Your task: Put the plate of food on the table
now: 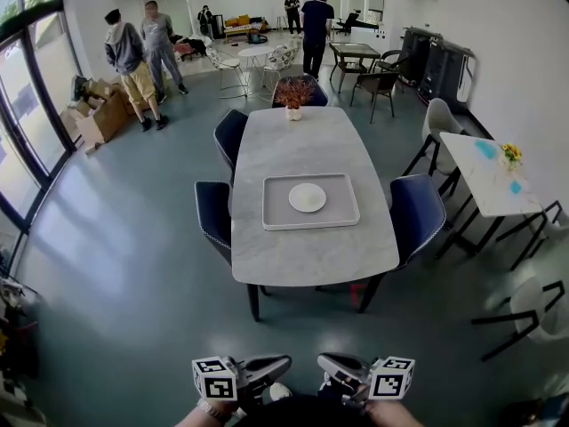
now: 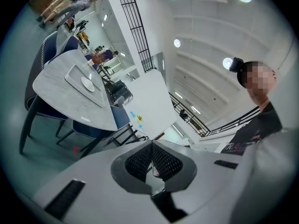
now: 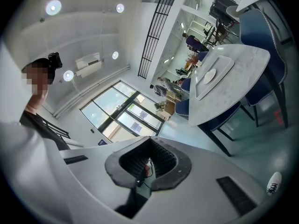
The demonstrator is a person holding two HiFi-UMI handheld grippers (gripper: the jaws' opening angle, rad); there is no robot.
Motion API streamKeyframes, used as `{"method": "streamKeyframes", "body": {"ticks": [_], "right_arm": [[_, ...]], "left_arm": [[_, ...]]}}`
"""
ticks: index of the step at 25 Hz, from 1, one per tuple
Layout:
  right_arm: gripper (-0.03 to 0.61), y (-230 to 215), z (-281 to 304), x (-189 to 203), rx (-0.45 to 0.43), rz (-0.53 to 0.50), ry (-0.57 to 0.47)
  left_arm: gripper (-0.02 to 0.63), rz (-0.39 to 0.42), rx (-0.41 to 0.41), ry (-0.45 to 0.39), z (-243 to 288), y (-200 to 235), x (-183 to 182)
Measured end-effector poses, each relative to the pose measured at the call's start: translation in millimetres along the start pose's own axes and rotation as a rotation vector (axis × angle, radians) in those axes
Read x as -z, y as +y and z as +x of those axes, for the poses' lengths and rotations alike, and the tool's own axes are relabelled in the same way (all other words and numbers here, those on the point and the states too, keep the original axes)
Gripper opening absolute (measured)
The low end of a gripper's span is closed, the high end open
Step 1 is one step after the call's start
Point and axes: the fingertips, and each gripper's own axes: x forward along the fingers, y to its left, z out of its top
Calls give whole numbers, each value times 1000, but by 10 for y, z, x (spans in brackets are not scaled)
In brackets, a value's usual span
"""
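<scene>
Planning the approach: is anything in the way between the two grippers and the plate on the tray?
Nothing visible. Bare floor lies between the left gripper, the right gripper and the near end of the table; the chairs sit at its sides. The plate lies alone in the tray.

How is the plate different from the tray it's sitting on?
The plate is round; the tray is a rectangle with rounded corners. The plate is white, the tray grey. The plate is smaller and lies inside the tray. Both rest flat on the marble table.
</scene>
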Motion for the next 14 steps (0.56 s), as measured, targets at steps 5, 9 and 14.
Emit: {"method": "streamKeyframes", "body": {"ticks": [5, 9, 14], "right_arm": [[11, 13, -13, 1, 4, -1, -5], [11, 37, -19, 4, 2, -1, -3], [11, -13, -77, -39, 8, 0, -6]], "left_arm": [[6, -5, 2, 3, 0, -13, 8], [6, -7, 2, 5, 9, -38, 10], [6, 2, -3, 6, 75, -52, -5]]}}
